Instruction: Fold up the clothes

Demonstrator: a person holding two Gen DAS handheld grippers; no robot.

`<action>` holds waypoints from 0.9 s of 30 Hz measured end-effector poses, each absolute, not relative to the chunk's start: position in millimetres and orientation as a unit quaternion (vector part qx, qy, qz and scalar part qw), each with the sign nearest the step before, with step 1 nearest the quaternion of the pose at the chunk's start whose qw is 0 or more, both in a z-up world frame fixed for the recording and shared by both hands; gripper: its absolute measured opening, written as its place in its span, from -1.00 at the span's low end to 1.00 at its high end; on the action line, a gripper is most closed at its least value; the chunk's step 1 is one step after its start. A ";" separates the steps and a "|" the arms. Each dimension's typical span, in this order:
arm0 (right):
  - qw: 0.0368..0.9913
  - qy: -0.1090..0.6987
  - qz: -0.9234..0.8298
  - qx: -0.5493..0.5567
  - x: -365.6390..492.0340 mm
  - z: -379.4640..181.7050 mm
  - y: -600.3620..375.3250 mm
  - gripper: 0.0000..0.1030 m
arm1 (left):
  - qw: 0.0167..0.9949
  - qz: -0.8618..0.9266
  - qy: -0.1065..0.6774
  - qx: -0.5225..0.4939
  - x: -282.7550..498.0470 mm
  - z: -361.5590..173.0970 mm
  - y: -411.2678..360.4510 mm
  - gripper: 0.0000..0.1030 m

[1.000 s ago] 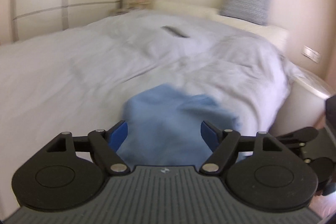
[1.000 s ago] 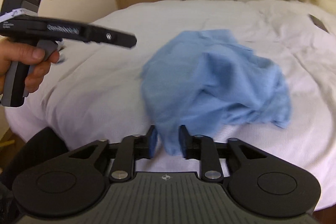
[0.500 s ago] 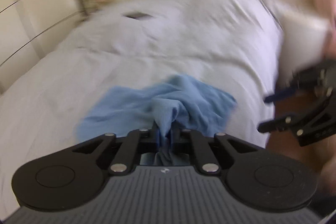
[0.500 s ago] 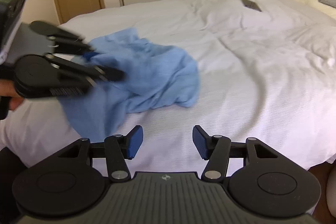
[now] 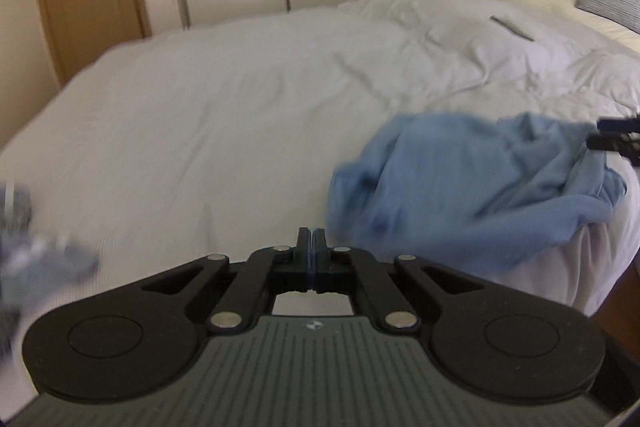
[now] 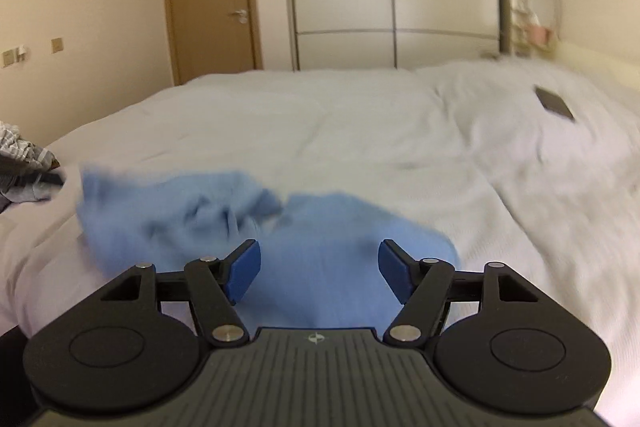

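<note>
White bedding covers the bed (image 5: 224, 131), the broad soft surface that serves as the folding place, which is probably why the garment lies on it and not on the floor. The blue shirt (image 6: 320, 251) sits crumpled in a heap near the bed's front edge, one part drooping over the side in the left wrist view, so it needs spreading flat before any fold. A heap of grey striped clothes (image 6: 24, 163) waits at the far left edge, likely next in line. A flat dark device (image 6: 554, 103) lies well apart, up near the pillows. The right hand-held gripper (image 6: 320, 277) hangs over the shirt with its jaws wide and empty, seemingly poised to pinch an edge. The left hand-held gripper (image 5: 311, 243) is closed with nothing between its fingers, beside the shirt.
</note>
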State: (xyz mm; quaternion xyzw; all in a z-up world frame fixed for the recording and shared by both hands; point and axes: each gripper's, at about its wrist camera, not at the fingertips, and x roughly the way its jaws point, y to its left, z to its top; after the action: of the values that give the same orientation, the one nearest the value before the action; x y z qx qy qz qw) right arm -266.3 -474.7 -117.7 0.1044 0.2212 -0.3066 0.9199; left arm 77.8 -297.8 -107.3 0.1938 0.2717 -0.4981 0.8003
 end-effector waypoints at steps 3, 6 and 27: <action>0.912 0.249 -0.313 0.097 -248.2 -126.5 -489.1 0.42 | 0.797 -0.501 0.287 0.176 81.3 -115.2 -296.6 -1.00; 0.904 0.270 -0.319 0.096 -241.2 -134.6 -497.3 0.44 | 0.788 -0.520 0.287 0.162 87.3 -113.3 -315.9 -0.52; 0.889 0.307 -0.320 0.112 -229.2 -138.2 -554.2 -0.71 | 0.757 -0.571 0.268 0.172 92.3 -111.9 -384.5 -0.92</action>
State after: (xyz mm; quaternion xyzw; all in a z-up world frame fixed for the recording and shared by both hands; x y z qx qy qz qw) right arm -229.2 -554.2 -138.2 0.1124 0.3069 -0.3201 0.8892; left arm 92.3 -384.5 -111.9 0.1724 0.2676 -0.5710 0.7567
